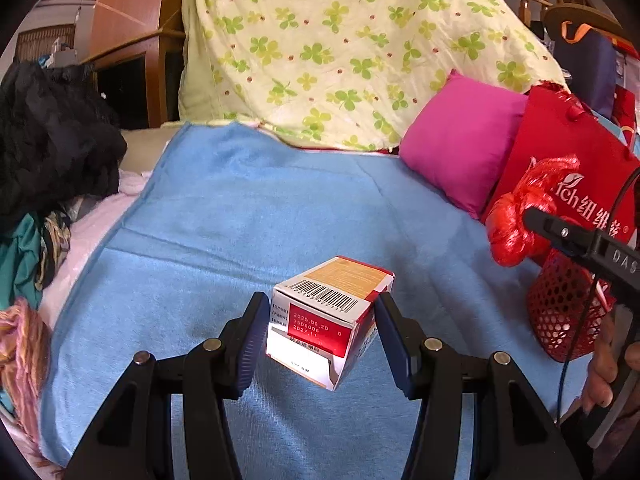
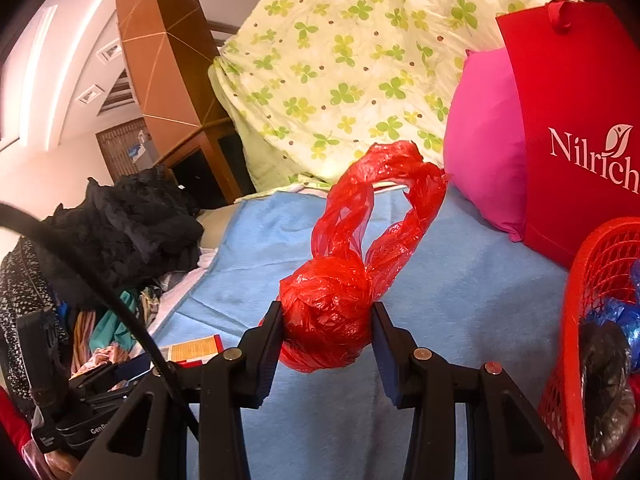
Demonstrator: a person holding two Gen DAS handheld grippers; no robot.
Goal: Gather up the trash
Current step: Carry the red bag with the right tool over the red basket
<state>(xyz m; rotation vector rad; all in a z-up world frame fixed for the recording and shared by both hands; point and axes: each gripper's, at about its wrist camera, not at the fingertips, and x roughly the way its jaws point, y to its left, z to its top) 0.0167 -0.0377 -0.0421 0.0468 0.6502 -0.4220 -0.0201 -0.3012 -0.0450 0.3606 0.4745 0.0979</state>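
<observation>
The left gripper [image 1: 322, 344] has its fingers [image 1: 250, 344] clenched on a small red-and-white medicine carton [image 1: 328, 320], which is tilted, barcode face up and a printed date panel toward the camera, lifted clear of the blue blanket [image 1: 240, 220] that covers the bed. The right gripper [image 2: 327, 334] has its fingers [image 2: 386, 348] grasping a knotted red plastic bag [image 2: 332, 316] by its balled lower part, the two loose handle loops standing up above the ball. From the left wrist view that same bag [image 1: 516, 220] shows at the right, held at the tip of the right gripper, just in front of a red mesh basket [image 1: 564, 312]. In the right wrist view the basket [image 2: 600, 272] stands close at the right edge and holds crumpled blue and dark plastic scraps [image 2: 616, 344]. Behind the basket a red paper gift bag [image 2: 576, 120] with white lettering stands upright against a magenta pillow [image 2: 484, 152]. Farther back a pale quilt printed with green clovers [image 1: 340, 48] is heaped across the head of the bed. At the left a pile of dark and mixed clothing [image 1: 52, 140] lies beside the blanket's edge, and a wooden cabinet [image 1: 132, 20] rises behind it.
</observation>
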